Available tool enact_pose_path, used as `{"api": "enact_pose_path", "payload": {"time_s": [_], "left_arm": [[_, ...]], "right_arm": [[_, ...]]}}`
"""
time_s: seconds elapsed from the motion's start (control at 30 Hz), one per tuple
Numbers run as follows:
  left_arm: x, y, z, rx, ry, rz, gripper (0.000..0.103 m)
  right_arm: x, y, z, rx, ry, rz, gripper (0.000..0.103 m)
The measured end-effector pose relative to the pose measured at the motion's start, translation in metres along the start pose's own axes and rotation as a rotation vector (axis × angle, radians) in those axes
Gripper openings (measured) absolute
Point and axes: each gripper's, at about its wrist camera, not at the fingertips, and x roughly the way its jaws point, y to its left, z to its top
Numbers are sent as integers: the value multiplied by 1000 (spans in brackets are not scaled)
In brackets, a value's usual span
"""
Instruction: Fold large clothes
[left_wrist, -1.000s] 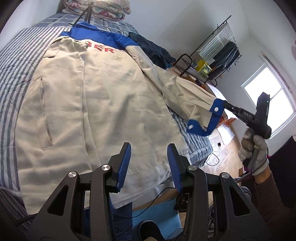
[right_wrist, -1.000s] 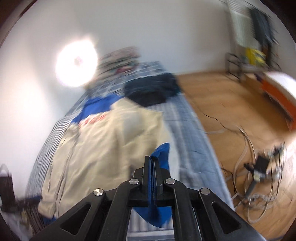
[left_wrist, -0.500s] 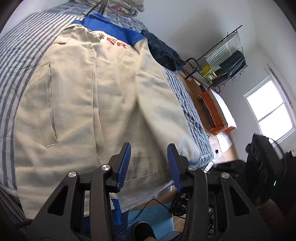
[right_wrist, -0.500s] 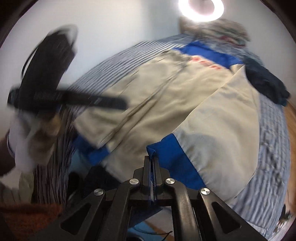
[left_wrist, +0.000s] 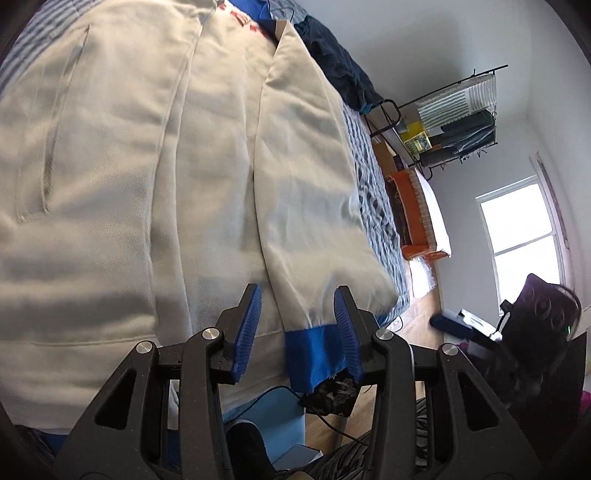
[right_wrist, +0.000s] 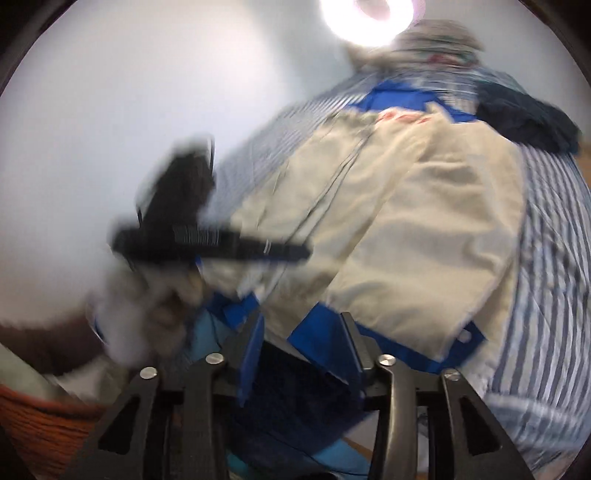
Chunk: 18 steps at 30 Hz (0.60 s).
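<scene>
Beige jacket (left_wrist: 122, 177) flat on the striped bed (left_wrist: 373, 192), collar at far end, hem hanging over near edge. Left sleeve not visible as a separate piece; cannot tell whether folded in yet.

Left hand-held gripper (left_wrist: 297, 328): jaws partly open, nothing clamped, hovering over the near hem. Blue cuff (left_wrist: 314, 354) sits just inside the right pad, loose. Before the next grab: drop lower, take hem plus folded sleeve together so layers don't slide apart. Bite well inside the edge, not at the very rim.

Folded right sleeve (left_wrist: 306, 177) lies lengthwise along the jacket's right side, edge roughly parallel to the centre seam. Looks acceptably straight; small ripple near the cuff. Smooth toward the near edge before closing the next fold, otherwise crease gets locked in.

Right hand-held gripper (right_wrist: 301, 343): jaws have just been opening, cuff (right_wrist: 325, 350) between them but pads no longer pressing on it, so the cuff looks released. Back straight out along the finger line, no sideways drag, or the sleeve gets pulled off its line. View is motion-blurred, contact detail uncertain.

Dark garment (left_wrist: 340, 70) at far right of the bed, near the shoulder. Keep the bottom-up fold short of it or move it first.

Risk: cuff overhangs the bed edge; weight may tug the sleeve down.
</scene>
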Motion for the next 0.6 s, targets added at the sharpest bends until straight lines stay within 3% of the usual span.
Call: {"api": "enact_pose_path", "payload": {"time_s": [0.13,0.23,0.33,0.4,0.47,0.53,0.57,0.6], "left_arm": [[11,-2,-5,-5,30,-15,41],[20,-6,-7,-5,54,-22,41],[29,-7,-9,1,77,-28,41],[35,-7,-11,-6,89,-37,21],[39,-10,-12,6,90,-36,10],[39,-12,-14,15,85,-38,7],[37,-14,-15,14,80,-47,6],[34,-15,-15,11,74,-58,5]], "right_arm": [[-10,-54,-2,203,-22,-97,44],[4,-91,-1,327,18,-71,44],[25,-104,-1,353,61,-27,45],[40,-104,-2,330,101,-23,45],[52,-96,-3,290,142,-28,45],[61,-87,-2,235,171,-23,33],[64,-81,0,208,183,-10,17],[64,-78,1,196,182,8,10]]}}
